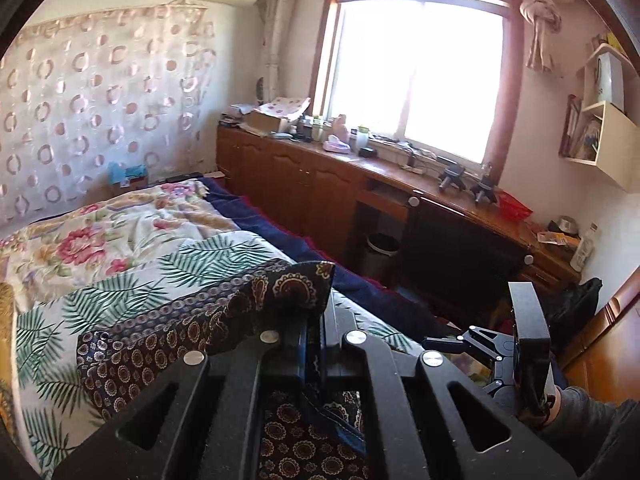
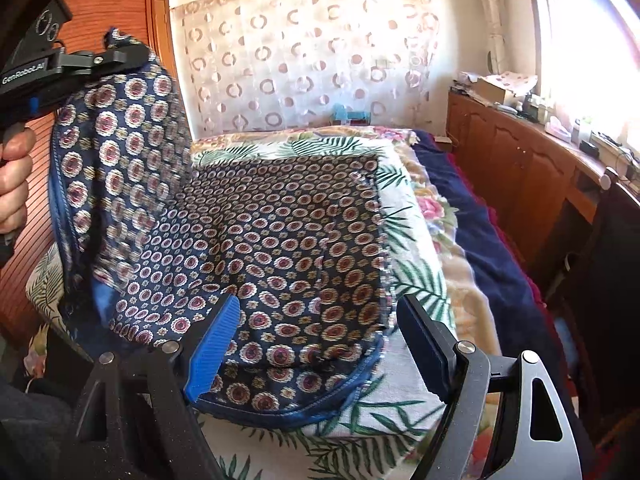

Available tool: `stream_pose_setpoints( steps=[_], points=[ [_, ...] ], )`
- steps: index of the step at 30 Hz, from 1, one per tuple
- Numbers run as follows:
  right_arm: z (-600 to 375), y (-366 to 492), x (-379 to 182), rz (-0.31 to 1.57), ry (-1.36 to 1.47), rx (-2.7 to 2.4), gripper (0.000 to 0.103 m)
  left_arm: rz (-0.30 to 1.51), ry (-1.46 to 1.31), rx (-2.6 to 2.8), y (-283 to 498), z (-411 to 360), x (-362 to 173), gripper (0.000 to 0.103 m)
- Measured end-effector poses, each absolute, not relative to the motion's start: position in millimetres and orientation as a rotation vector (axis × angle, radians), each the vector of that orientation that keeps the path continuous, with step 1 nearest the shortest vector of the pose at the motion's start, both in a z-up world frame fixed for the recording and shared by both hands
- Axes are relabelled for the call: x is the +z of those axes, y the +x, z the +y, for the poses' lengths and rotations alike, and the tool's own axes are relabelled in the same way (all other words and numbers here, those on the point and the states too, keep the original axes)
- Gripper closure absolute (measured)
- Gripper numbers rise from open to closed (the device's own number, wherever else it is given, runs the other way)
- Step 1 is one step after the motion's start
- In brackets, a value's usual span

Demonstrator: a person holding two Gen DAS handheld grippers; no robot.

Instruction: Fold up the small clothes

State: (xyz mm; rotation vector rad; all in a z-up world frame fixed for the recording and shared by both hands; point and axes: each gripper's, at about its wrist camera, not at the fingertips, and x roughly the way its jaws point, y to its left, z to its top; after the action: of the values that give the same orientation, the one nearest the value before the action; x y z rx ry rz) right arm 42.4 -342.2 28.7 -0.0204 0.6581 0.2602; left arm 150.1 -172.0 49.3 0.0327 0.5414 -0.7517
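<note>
Your navy garment [image 2: 280, 240] is a small piece of clothing printed all over with round red-and-cream medallions and edged with a brighter blue stitched hem. Most of it lies spread flat on the white palm-leaf cover of the bed, its far edge straight and its right edge running down toward you. The near hem curves along the bottom. Its left portion is lifted off the bed and hangs as a tall, draped flap, with 1 corner pinched up at the top. From your left wrist view, that raised corner [image 1: 298, 286] sticks up in a crumpled peak.
</note>
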Motion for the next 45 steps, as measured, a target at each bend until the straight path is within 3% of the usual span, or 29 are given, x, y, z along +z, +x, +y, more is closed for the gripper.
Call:
stream_pose_setpoints(
  steps=[16, 20, 24, 26, 45],
  points=[
    [-375.2, 33.2, 34.9, 0.645, 0.020, 0.221, 0.021, 0.621, 0.158, -0.742, 144.2, -219.9, 26.5, 0.096],
    [-371.8, 36.1, 36.8, 0.644, 0.017, 0.217, 0.021, 0.622, 0.158, -0.758, 139.1, -210.0, 24.9, 0.055],
    [-370.0, 38.8, 38.2, 0.642, 0.011, 0.209, 0.021, 0.627, 0.166, -0.749, 131.2, -194.7, 21.8, 0.031],
    [-368.4, 40.6, 38.7, 0.639, 0.010, 0.208, 0.021, 0.627, 0.154, -0.737, 128.7, -183.0, 19.3, 0.026],
    [-303.3, 80.1, 45.0, 0.650, -0.074, 0.323, 0.021, 0.682, 0.060, -0.430, 108.5, -50.9, -31.0, 0.026]
  ],
)
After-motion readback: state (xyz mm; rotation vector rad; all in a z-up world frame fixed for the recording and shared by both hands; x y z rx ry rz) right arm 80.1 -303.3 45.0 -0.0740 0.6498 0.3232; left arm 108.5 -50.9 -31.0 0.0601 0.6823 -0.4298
